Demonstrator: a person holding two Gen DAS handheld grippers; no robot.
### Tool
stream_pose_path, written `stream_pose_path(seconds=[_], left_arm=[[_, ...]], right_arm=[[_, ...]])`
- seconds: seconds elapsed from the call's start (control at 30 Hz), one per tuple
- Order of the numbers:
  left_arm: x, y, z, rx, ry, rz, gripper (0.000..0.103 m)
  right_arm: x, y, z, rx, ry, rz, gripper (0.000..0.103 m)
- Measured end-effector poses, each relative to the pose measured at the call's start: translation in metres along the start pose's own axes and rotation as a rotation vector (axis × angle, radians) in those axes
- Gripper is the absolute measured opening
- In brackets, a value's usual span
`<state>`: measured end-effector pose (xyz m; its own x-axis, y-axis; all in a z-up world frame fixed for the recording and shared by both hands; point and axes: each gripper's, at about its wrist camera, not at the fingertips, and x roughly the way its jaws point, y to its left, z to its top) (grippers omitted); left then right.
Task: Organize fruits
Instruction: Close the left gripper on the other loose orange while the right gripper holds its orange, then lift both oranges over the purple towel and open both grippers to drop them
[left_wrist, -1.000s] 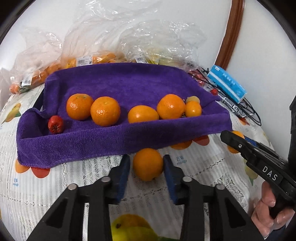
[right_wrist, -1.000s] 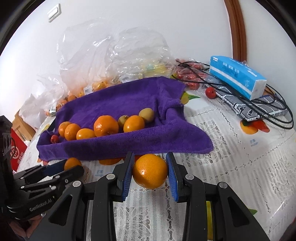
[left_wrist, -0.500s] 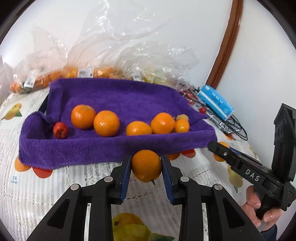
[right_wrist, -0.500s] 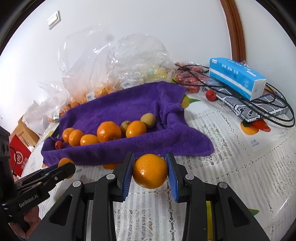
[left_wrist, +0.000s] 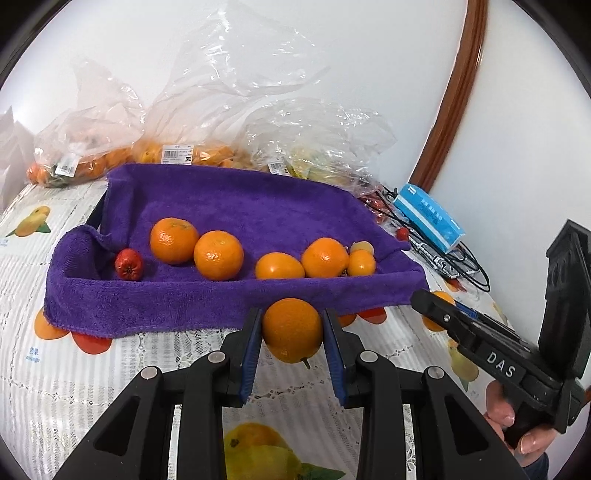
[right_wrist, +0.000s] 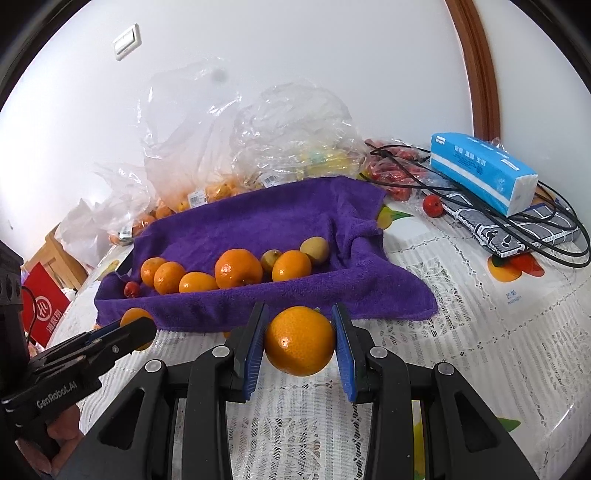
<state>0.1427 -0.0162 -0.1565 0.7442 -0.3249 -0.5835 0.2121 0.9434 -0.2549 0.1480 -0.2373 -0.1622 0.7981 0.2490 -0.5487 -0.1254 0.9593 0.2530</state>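
A purple towel (left_wrist: 184, 306) lines a tray that holds several oranges, a small red fruit (left_wrist: 128, 264) and small yellow fruits. Just in front of its near edge my left gripper (left_wrist: 291, 332) is shut on an orange (left_wrist: 291, 328), held above the tablecloth. My right gripper (right_wrist: 299, 343) is shut on another orange (right_wrist: 299, 341), also before the towel (right_wrist: 332, 291). Each gripper shows in the other's view: the right gripper (left_wrist: 443, 314) at the right edge, the left gripper (right_wrist: 136, 328) at the lower left with its orange (right_wrist: 133, 316).
Clear plastic bags of fruit (left_wrist: 221, 147) lie behind the tray against the wall. A blue tissue pack (right_wrist: 484, 171), black cables (right_wrist: 546, 236) and a loose red fruit (right_wrist: 433, 206) sit at the right. A red box (right_wrist: 44, 306) stands far left. A hand (left_wrist: 517, 432) holds the right gripper.
In the left wrist view the orange has risen off the tablecloth between the jaws and the view has tilted upward. The right gripper and its orange have hardly moved.
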Motion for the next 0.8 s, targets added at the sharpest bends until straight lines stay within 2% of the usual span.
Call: stream_pose_path(seconds=[0.33, 0.57, 0.8], left_arm=[[-0.003, 0.000, 0.000, -0.006, -0.021, 0.011, 0.031], [-0.012, 0.003, 0.005, -0.039, -0.046, -0.031, 0.031], [-0.017, 0.008, 0.007, -0.064, -0.068, -0.023, 0.031]], right_arm=[[-0.004, 0.008, -0.002, -0.035, -0.020, 0.022, 0.035], [-0.004, 0.009, -0.002, -0.038, -0.028, 0.033, 0.035], [0.001, 0.002, -0.001, 0.004, -0.009, 0.057, 0.035]])
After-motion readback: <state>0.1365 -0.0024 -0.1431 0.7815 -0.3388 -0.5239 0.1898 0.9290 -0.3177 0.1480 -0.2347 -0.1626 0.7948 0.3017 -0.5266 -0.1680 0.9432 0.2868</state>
